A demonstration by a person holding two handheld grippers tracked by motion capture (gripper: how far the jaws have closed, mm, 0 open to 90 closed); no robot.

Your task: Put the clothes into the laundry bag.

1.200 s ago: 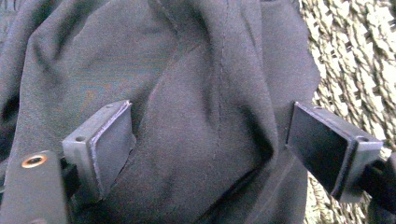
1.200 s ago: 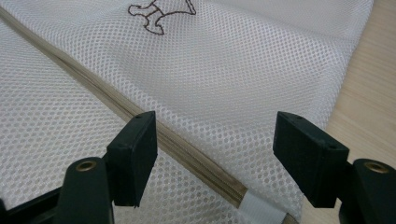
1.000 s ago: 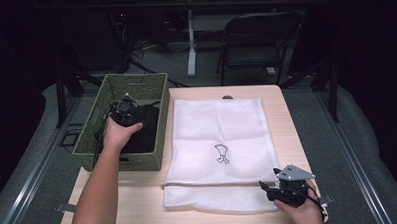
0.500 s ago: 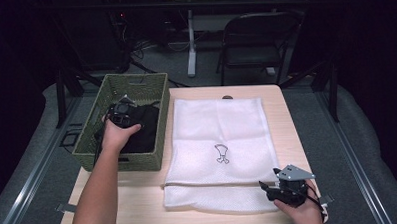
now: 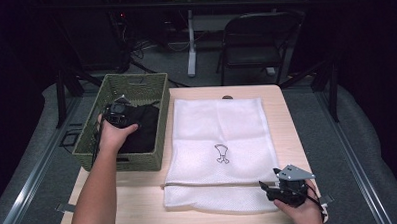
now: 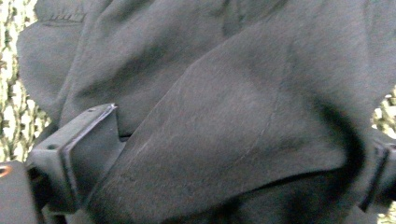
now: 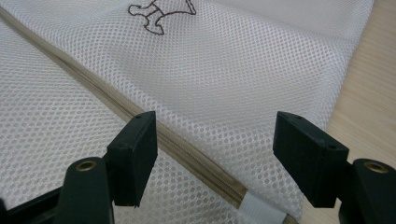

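Here the person's left forearm runs up from the bottom edge of the high view and ends over the green woven basket [image 5: 119, 157], where the left hand [image 5: 115, 136] holds the left gripper [image 5: 119, 112] tipped down into the dark garment [image 5: 143, 129] that lies inside; the right hand [image 5: 296, 208] sits low at the near right corner of the wooden table [image 5: 139, 204], with the right gripper [image 5: 269, 188] lying almost level and pointing left at the near edge of the white mesh laundry bag [image 5: 219, 126], which is spread flat beside the basket. From above, the left jaws are lost against the black cloth; the left gripper view settles it: the jaws stand wide and have just been opening, a thick fold of the dark garment [image 6: 224, 116] lies between them and against the left jaw, though whether they press it I cannot tell; basket weave shows at both edges. The right gripper view gives what the high view blurs: the jaws are spread well apart and hold nothing, the zipper line [image 7: 140, 112] of the white mesh laundry bag [image 7: 243, 65] runs slantwise between them, a small brown printed figure [image 7: 161, 11] sits farther up the mesh, and bare table shows at the right.
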